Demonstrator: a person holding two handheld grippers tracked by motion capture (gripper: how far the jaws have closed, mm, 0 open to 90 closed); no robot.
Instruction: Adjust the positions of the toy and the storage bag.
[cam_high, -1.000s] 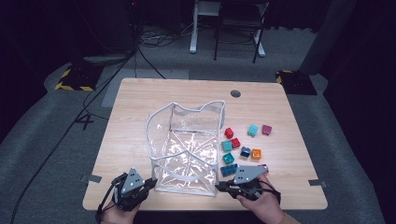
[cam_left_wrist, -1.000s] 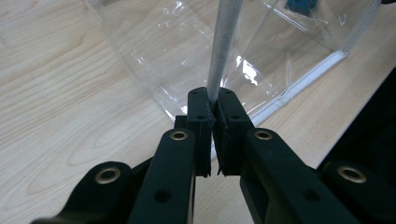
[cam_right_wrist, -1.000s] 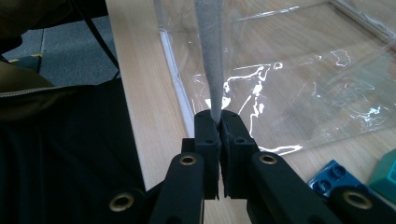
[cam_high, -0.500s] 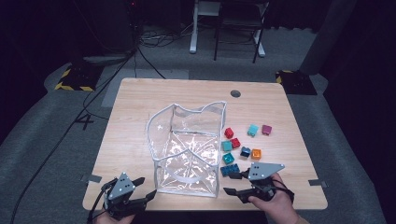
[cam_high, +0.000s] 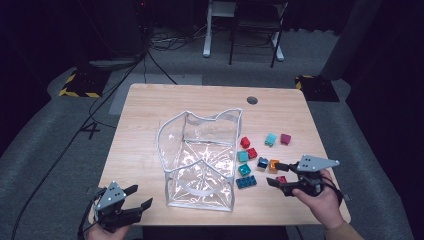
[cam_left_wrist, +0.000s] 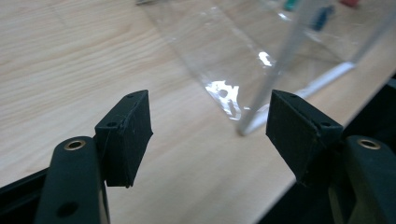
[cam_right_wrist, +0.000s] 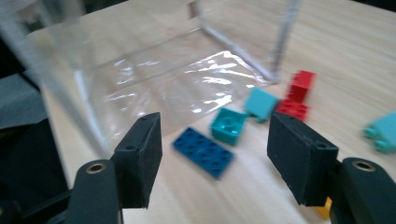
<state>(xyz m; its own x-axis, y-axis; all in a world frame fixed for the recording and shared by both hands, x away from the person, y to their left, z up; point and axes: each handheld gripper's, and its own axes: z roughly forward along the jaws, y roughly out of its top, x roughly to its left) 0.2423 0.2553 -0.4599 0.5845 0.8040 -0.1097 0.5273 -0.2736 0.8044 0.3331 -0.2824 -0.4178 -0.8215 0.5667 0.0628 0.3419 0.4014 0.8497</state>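
both grippers off clear bag | jaws just opened, empty

blocks lie right of the bag on the table.

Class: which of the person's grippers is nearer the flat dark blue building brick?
Right. The right gripper sits just beside the flat dark blue brick; the left gripper is beyond the clear plastic bag.
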